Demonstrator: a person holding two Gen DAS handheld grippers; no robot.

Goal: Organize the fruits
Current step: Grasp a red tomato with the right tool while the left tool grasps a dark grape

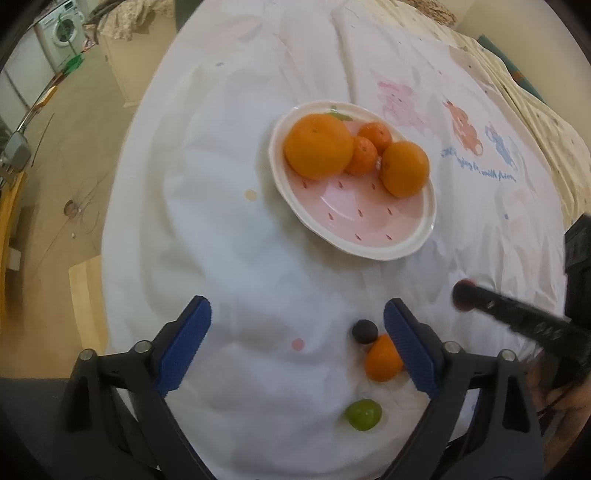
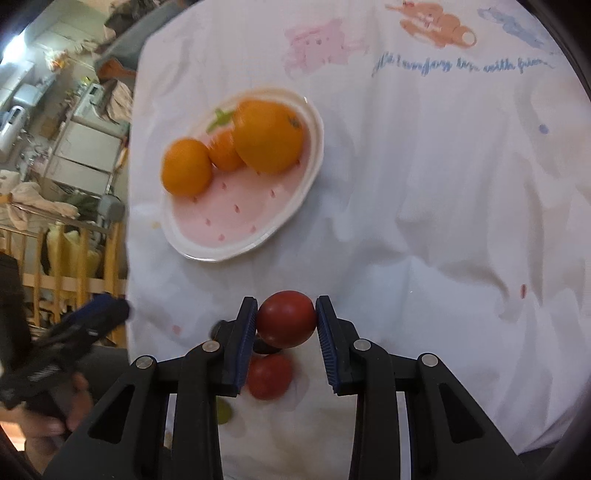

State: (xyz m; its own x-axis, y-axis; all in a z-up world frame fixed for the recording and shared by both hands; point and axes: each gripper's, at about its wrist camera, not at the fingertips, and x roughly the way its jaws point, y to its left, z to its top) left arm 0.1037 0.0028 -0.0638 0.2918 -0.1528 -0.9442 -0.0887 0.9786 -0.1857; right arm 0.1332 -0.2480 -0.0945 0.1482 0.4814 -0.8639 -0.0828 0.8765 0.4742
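Observation:
A pink strawberry-pattern plate [image 1: 369, 221] [image 2: 236, 221] on the white cloth holds a big orange [image 1: 318, 146] [image 2: 269, 137], a medium orange [image 1: 405, 168] [image 2: 186, 166] and two small mandarins [image 1: 362, 155]. My left gripper [image 1: 297, 332] is open and empty above the cloth. Beside its right finger lie a small orange fruit [image 1: 382, 357], a dark grape [image 1: 364, 331] and a green grape [image 1: 364, 414]. My right gripper [image 2: 286, 320] is shut on a red tomato-like fruit [image 2: 287, 318], held above the cloth. Another red fruit [image 2: 269, 376] lies below it.
The white cloth [image 1: 258, 258] with cartoon prints covers a round table; its left edge drops to the floor. The right gripper's arm [image 1: 517, 314] reaches in at the right of the left wrist view. Wooden furniture and a washing machine [image 1: 62, 29] stand beyond.

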